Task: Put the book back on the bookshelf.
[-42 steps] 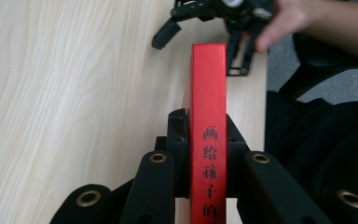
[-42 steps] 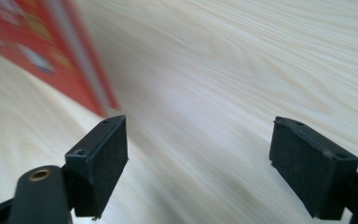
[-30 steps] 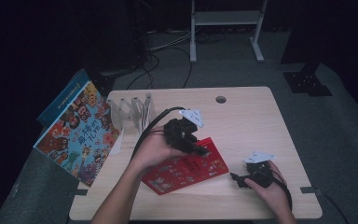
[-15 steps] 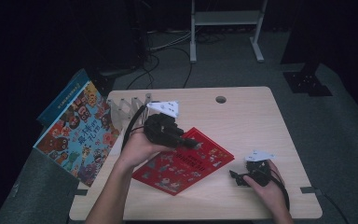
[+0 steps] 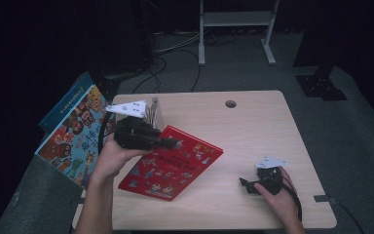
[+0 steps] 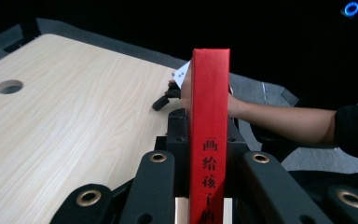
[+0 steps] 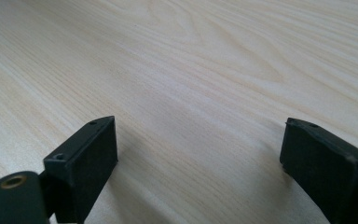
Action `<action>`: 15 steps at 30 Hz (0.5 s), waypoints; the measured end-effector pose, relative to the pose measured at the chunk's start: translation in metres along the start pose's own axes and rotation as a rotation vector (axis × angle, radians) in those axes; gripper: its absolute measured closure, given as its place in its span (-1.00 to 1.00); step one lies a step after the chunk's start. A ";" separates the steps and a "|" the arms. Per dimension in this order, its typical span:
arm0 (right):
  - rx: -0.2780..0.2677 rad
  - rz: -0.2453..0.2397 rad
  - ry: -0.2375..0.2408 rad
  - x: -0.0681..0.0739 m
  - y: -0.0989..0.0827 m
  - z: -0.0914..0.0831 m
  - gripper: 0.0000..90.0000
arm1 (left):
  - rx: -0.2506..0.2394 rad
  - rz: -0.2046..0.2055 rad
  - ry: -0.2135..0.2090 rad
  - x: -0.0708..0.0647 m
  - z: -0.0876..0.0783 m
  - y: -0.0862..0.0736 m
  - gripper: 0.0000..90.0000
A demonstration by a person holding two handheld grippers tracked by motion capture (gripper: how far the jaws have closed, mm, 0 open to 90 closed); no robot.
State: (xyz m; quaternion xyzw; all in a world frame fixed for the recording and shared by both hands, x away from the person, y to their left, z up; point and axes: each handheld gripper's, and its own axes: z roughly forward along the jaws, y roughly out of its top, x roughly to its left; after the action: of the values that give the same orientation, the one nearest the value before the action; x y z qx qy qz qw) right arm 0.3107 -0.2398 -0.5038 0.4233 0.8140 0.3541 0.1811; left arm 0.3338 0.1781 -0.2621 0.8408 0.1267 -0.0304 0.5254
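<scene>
With my left tongs [image 5: 173, 144] clamped on the red book [image 5: 175, 165], I should carry it level toward the book rack [image 5: 152, 110], right tongs [image 5: 247, 185] apart and empty.

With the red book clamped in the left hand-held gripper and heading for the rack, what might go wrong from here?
1. The left hand-held gripper pinches the red book at one edge only, so the free end may sag or twist out of the jaws.
2. The metal book rack stands close behind the hand, so a swing might knock it.
3. The right hand-held gripper rests open on the table, so it gives no support if the book slips.
</scene>
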 end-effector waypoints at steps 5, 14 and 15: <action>0.000 0.000 0.000 0.000 0.000 0.000 -0.78 | -0.036 -0.023 0.037 -0.001 -0.026 -0.011 0.77; 0.000 0.000 0.000 0.000 0.000 0.000 -0.78 | -0.075 -0.045 0.097 -0.001 -0.065 -0.029 0.77; 0.000 0.000 0.000 0.000 0.000 0.000 -0.78 | -0.080 -0.049 0.103 0.000 -0.069 -0.031 0.77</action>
State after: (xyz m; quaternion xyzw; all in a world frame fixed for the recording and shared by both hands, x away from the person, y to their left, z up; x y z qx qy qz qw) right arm 0.3107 -0.2398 -0.5038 0.4233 0.8140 0.3542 0.1810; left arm 0.3202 0.2522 -0.2586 0.8162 0.1751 0.0053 0.5505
